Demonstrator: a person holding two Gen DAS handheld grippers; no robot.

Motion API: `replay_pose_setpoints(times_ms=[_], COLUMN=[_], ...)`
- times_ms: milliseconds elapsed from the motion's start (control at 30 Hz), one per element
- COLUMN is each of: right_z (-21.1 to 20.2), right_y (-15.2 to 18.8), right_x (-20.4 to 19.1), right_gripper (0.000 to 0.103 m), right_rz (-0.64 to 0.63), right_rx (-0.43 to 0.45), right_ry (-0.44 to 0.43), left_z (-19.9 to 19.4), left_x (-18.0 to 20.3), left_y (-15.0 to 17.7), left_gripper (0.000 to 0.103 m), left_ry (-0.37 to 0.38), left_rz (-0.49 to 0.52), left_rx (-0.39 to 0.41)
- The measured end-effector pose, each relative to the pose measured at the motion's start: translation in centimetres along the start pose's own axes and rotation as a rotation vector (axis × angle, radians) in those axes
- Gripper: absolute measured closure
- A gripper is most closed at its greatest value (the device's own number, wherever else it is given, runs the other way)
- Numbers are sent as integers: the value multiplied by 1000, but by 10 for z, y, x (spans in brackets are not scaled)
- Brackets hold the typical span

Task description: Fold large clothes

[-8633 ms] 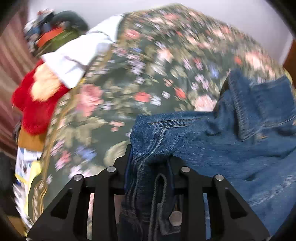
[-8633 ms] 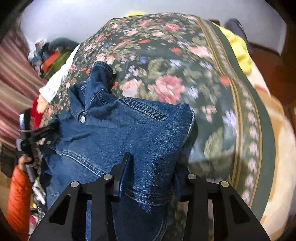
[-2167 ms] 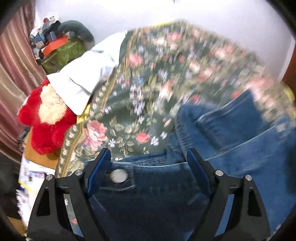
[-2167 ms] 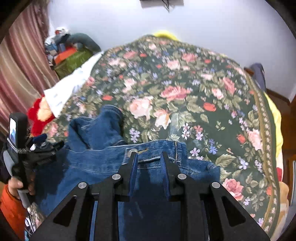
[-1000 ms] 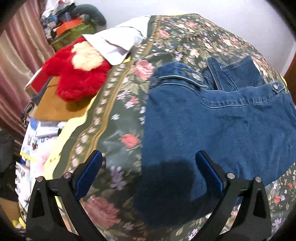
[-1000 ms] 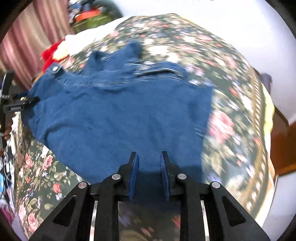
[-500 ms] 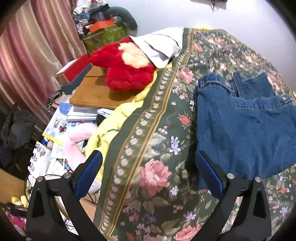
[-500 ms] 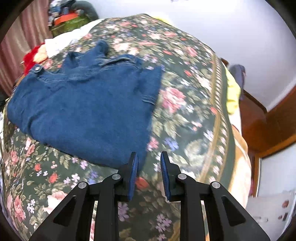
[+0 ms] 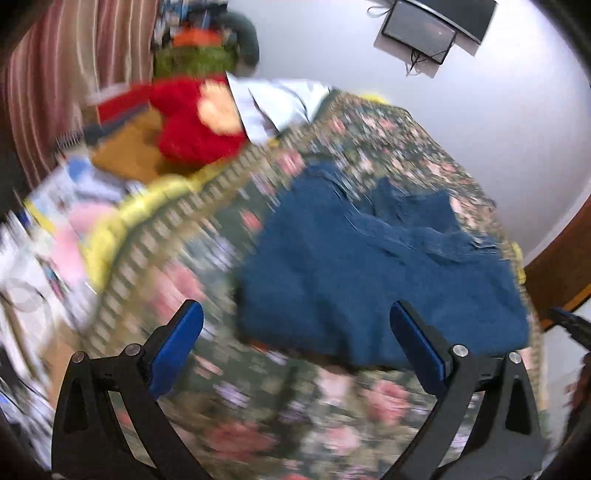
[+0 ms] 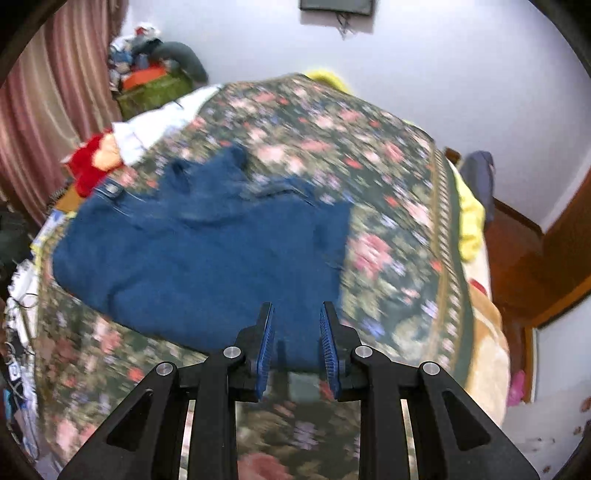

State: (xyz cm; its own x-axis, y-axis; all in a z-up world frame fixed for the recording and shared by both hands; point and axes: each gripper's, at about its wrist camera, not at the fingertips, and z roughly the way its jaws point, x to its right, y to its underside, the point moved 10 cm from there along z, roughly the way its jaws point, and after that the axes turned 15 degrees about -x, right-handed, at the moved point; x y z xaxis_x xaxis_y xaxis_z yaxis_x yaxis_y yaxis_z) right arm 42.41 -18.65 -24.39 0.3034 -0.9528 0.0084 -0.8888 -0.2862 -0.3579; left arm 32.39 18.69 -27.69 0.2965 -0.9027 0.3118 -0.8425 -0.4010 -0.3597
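Note:
A blue denim jacket (image 9: 376, 266) lies folded flat on the floral bedspread (image 9: 258, 424); it also shows in the right wrist view (image 10: 207, 258). My left gripper (image 9: 295, 325) is wide open and empty, held above the bed in front of the jacket's near edge. My right gripper (image 10: 296, 325) is open by a narrow gap and empty, above the jacket's near edge. Both views are blurred by motion.
A red plush toy (image 9: 195, 122) and a white garment (image 9: 273, 103) lie at the bed's far left. Clutter and a striped curtain (image 9: 55, 85) stand left of the bed. A wooden door (image 10: 561, 258) and bare floor are to the right. A screen (image 9: 428, 26) hangs on the wall.
Both grippers have pulled back and tilted up from the jacket, so more wall shows. The jacket lies as it was. The right gripper's gap looks unchanged.

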Motion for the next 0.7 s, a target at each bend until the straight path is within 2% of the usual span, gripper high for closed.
replay_pose_setpoints(times_ms=[167,233,333,467,567,633,700], right_z=[14,32,65,110,112,114,114], right_y=[-17,-20,-21,-15,-16,-17,-16], right_x=[-47,-62,-77,-81,-81,-79,-77], right_gripper=[83,83,83,83,83,83,83], right_rz=[-79,-116,-157,-133,-120,-102,-83], right_rx=[-5,-33,-95,-173,-152,-158,-157], right_ry=[-45,-31,-18,-46,-92,-124,-162], left_z=[57,76,100,119,133,139,142], left_x=[20,25,37,47,49,51,56], left_y=[27,34,41,32,20,9,-2], left_gripper=[1,1,8,11,13,14,14], left_ry=[101,171,304,404,454,469,437], left_rz=[-61,-109,-152,-186,-235,-261,-277], left_rx=[-179,-229,-313,-317,-303,-287,-262])
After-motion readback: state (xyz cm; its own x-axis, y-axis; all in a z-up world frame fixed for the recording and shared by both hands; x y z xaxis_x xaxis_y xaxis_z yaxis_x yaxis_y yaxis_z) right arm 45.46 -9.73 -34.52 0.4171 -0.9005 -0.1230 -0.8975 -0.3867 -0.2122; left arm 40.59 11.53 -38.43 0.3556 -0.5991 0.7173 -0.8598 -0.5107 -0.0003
